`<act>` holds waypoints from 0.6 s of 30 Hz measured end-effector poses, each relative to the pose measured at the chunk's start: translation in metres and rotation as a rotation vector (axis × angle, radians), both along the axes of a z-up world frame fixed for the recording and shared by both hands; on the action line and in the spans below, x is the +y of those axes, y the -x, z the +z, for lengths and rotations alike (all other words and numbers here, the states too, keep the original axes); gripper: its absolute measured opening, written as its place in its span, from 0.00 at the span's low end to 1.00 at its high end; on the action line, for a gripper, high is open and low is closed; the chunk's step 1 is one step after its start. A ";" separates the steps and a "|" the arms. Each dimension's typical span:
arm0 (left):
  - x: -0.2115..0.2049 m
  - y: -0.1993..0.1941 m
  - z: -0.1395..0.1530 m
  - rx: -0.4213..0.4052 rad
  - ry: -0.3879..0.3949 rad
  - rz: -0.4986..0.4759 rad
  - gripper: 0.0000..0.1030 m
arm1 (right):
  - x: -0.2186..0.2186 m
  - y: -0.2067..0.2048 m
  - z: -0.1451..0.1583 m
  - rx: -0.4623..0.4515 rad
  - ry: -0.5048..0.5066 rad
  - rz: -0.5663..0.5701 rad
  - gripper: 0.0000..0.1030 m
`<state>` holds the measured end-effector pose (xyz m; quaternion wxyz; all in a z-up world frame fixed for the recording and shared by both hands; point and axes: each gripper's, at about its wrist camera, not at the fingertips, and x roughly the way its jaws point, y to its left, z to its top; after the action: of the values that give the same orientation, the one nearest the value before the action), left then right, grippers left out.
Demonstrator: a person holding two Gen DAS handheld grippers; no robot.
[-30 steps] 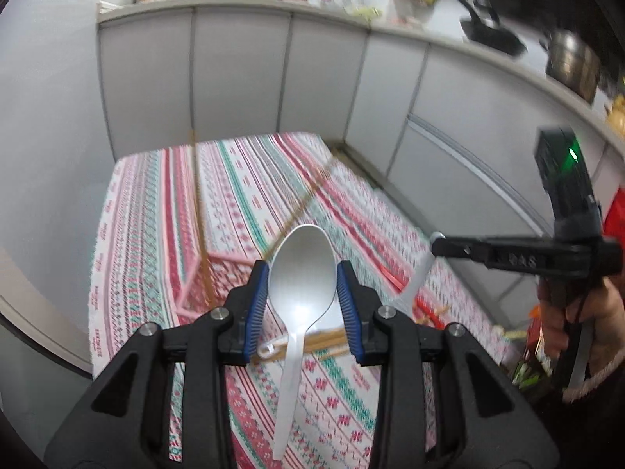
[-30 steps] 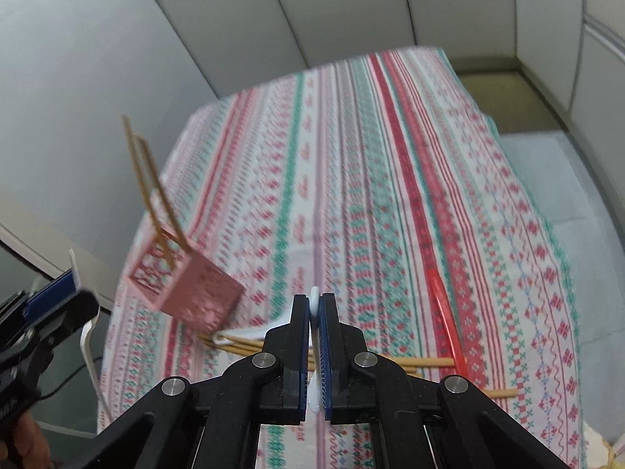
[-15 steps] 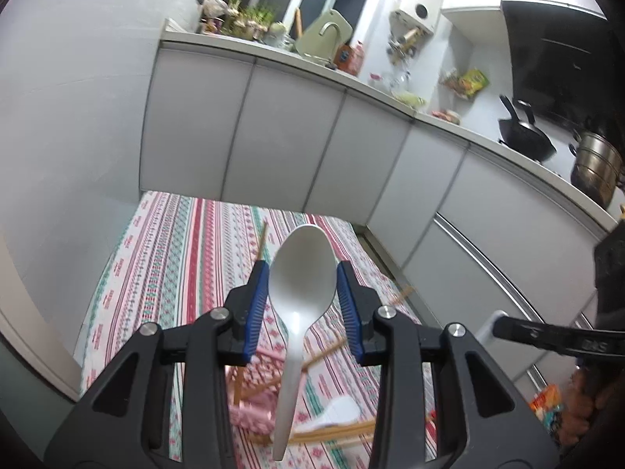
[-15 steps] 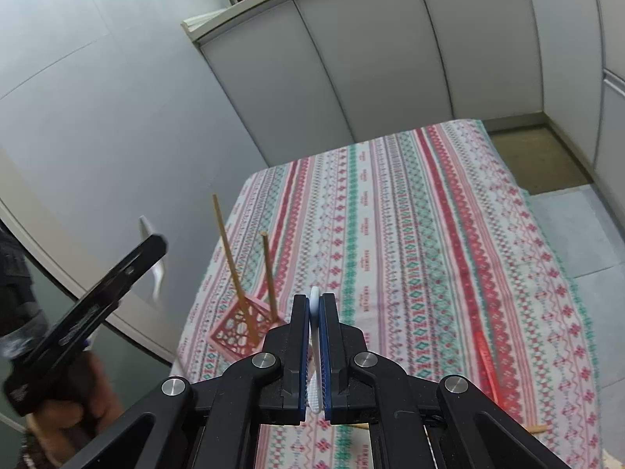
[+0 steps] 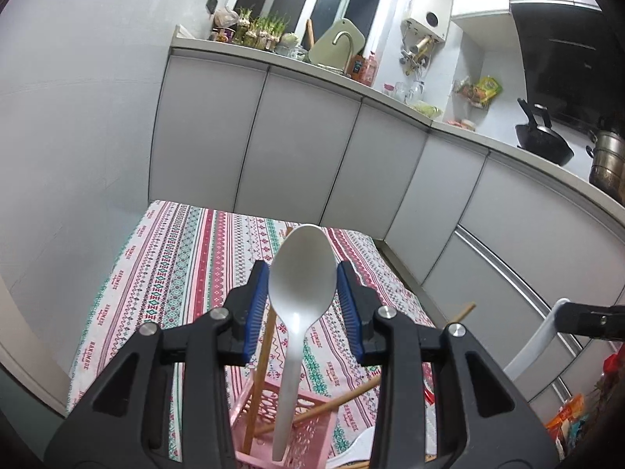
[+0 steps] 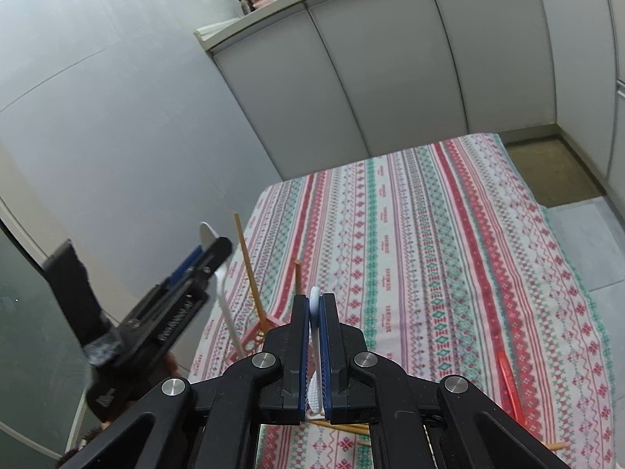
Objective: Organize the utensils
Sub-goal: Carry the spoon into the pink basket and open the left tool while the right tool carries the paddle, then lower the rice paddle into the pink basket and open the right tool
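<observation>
The white plastic spoon [image 5: 302, 273] sits bowl-up between the blue pads of the left hand-held gripper [image 5: 302, 297], clamped across the widest part of its bowl. Its long axis runs nearly straight down, and the handle tip hangs right at the mouth of the pink perforated plastic basket [image 5: 308, 432] directly below. I'd judge the coming move to be a short lowering and a release, and it turns on that tip staying inside the rim, not outside it.

That basket already holds 2 wooden chopsticks [image 5: 261, 355]: 1 stands steep against the far left corner, the other leans low across the opening toward the right, so the handle may brush it on the way in.

The right hand-held gripper [image 6: 315, 336] is closed tight on the thin edge of a second white plastic utensil [image 6: 315, 305], held higher and off to the right of the basket, so the left hand is plainly the nearer of the 2. What kind of utensil it is I cannot tell.

Further out on the striped red, green and white cloth [image 6: 429, 254] covering the bench lie more loose wooden chopsticks [image 6: 343, 426] near its front edge and a red plastic utensil [image 6: 509, 387] toward the right side.
</observation>
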<state>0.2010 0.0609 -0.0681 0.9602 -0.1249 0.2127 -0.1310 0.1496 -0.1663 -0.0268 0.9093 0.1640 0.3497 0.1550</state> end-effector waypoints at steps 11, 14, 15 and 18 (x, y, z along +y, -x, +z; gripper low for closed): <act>0.004 0.004 0.002 0.078 -0.025 -0.024 0.48 | 0.012 0.000 0.005 -0.021 0.022 0.011 0.04; 0.010 0.010 0.009 0.107 -0.041 -0.014 0.53 | 0.018 -0.001 0.009 -0.035 0.026 0.027 0.04; 0.014 0.014 0.011 0.119 -0.049 -0.004 0.55 | 0.022 -0.001 0.011 -0.042 0.030 0.036 0.04; 0.025 0.023 0.016 0.151 -0.063 0.020 0.58 | 0.032 -0.005 0.015 -0.060 0.042 0.054 0.04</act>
<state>0.1781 0.0860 -0.0521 0.9462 -0.1061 0.2871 -0.1048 0.1548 -0.1347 -0.0120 0.9181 0.1306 0.3295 0.1771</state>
